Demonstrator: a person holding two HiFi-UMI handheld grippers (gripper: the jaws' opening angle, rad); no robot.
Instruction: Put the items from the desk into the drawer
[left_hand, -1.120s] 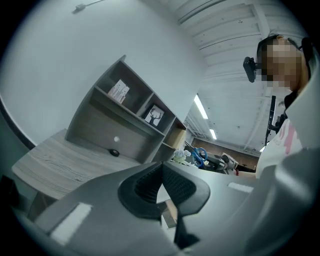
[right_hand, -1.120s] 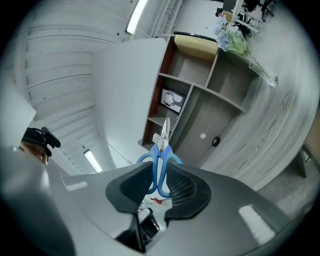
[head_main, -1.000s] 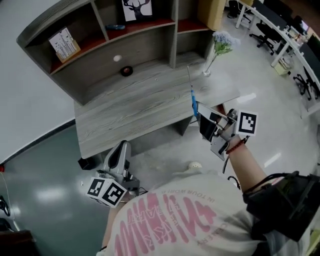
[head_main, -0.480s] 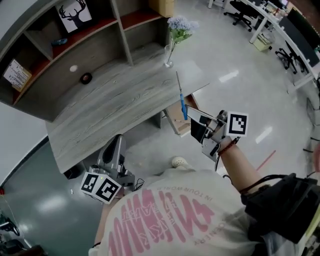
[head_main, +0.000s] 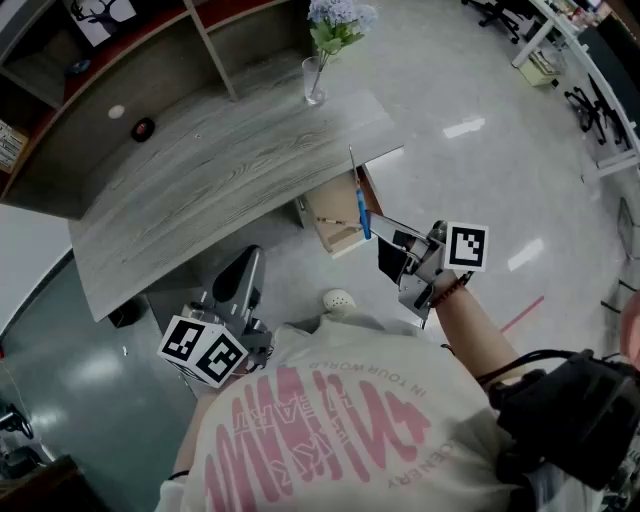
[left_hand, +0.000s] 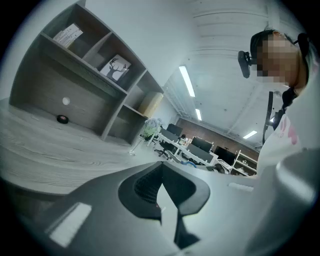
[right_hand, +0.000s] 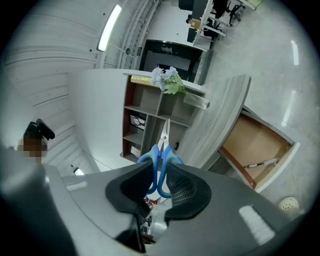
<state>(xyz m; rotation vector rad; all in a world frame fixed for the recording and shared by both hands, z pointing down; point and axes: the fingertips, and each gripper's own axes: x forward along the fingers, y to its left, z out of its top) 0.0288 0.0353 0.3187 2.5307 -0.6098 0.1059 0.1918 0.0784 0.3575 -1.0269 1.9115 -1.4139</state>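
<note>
the right gripper (head_main: 392, 248) has its fingers clamped on the blue handles of the scissors (right_hand: 161, 167), blades pointing away, close by the open drawer (right_hand: 252, 142) under the table's (head_main: 220, 170) right end; a pen (right_hand: 260, 163) lies inside. the left gripper (left_hand: 161, 172), fingers closed on nothing, is at the table's near edge.

Bright, even office light on my feed. Long white ceiling strip lights (left_hand: 187, 81) glow overhead, and the glossy pale grey floor (head_main: 470, 170) throws back white glare patches. Both gripper views bend hard toward black, rounded edges; shadows stay soft.
</note>
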